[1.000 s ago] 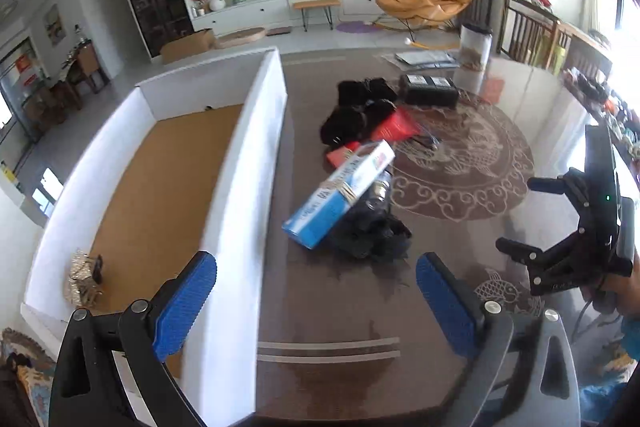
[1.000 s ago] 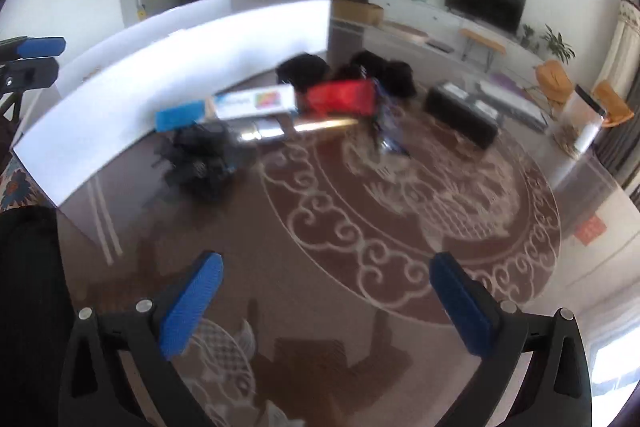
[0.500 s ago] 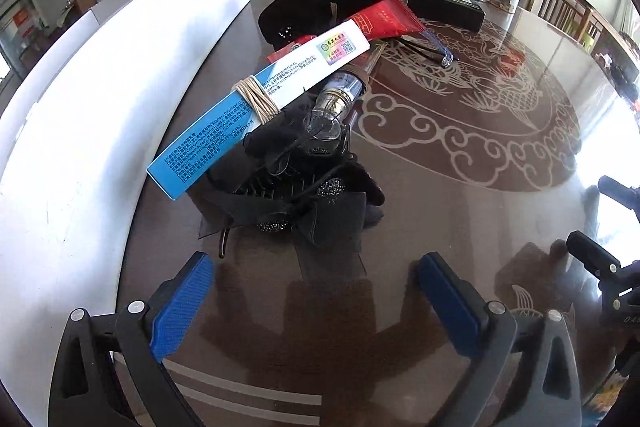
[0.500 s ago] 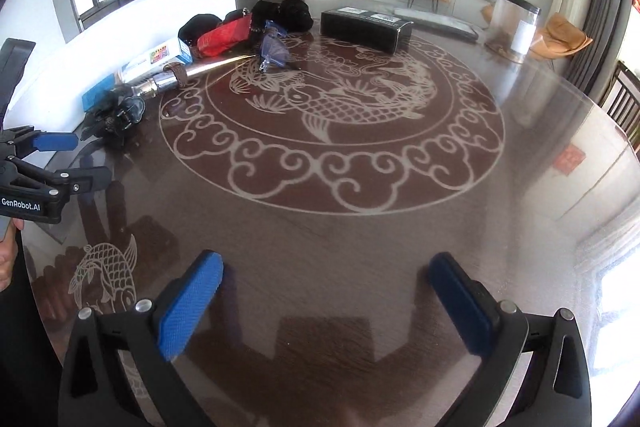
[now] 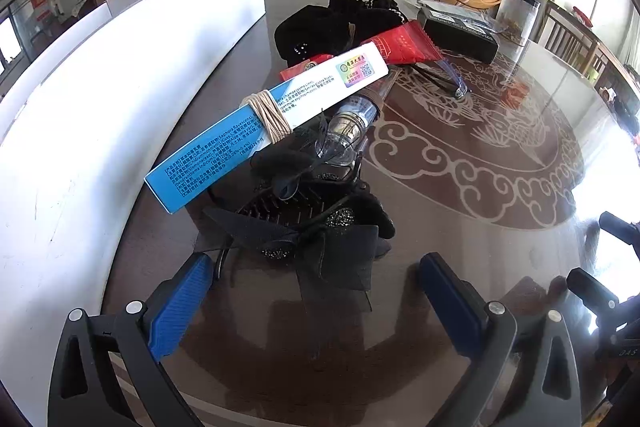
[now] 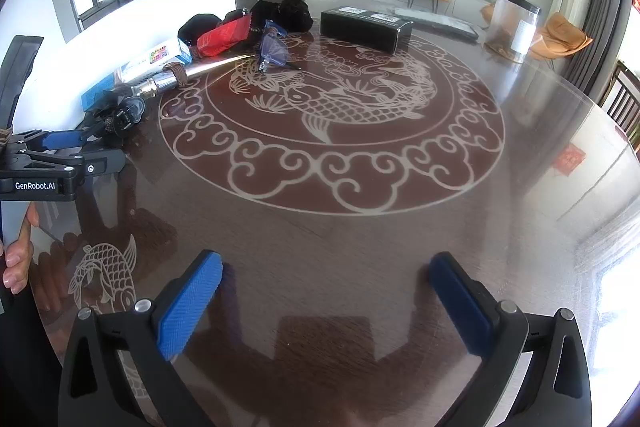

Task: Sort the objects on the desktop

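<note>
Black bow hair clip [image 5: 316, 239] partly hidden beneath blue-white box [image 5: 256, 125].

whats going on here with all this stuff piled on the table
A person holds a two-finger gripper in each hand to sort a pile of clutter on a round table. The left gripper is open, its fingers on either side of a black bow hair clip without gripping it. A blue and white box with a beige band wrapped round it rests tilted on the pile. The right gripper is open over bare table, holding nothing. A white bin stands alongside.
</note>
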A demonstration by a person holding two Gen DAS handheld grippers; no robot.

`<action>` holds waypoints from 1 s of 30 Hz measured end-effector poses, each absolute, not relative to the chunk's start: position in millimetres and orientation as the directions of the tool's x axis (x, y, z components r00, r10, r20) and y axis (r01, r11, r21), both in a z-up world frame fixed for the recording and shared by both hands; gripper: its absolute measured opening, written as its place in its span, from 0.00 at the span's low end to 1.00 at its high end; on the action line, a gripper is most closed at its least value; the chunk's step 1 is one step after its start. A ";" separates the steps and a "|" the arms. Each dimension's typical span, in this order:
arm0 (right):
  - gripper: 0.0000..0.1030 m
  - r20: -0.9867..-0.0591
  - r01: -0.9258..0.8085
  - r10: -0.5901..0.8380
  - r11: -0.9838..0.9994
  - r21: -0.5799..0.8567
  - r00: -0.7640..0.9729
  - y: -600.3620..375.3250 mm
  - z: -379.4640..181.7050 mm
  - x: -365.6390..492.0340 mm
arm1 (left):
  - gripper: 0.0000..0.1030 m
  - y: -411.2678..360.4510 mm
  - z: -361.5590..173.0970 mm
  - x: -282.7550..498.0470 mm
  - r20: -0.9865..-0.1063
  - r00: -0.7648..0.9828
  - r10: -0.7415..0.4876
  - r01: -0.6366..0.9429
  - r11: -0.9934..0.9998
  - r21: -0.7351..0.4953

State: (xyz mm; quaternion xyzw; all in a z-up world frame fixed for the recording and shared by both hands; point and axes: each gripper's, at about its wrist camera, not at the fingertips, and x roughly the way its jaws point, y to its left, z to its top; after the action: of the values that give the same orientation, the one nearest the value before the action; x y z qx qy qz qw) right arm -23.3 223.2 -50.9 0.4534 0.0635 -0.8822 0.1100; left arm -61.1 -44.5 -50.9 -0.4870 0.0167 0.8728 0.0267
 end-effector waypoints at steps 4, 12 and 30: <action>1.00 -0.814 0.251 -0.136 -0.968 -0.012 -0.565 223.2 -50.9 -23.3 | 1.00 -44.4 -51.5 -65.4 -0.845 -0.535 0.027 -0.054 -0.999 0.003; 1.00 -0.814 0.251 -0.136 -0.968 -0.012 -0.565 223.0 -50.7 -23.3 | 1.00 -43.9 -52.4 -80.6 -0.840 -0.541 0.033 -0.066 -0.998 0.004; 1.00 -0.814 0.250 -0.136 -0.968 -0.012 -0.565 222.7 -50.5 -23.5 | 1.00 36.5 -50.3 -78.7 -0.813 -0.524 0.254 -0.495 -0.868 0.047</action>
State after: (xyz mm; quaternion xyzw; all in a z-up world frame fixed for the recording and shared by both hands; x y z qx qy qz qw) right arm -23.5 222.7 -50.5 0.4535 0.0632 -0.8823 0.1093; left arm -78.7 36.5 -50.3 -0.4369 0.1376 0.8620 0.2172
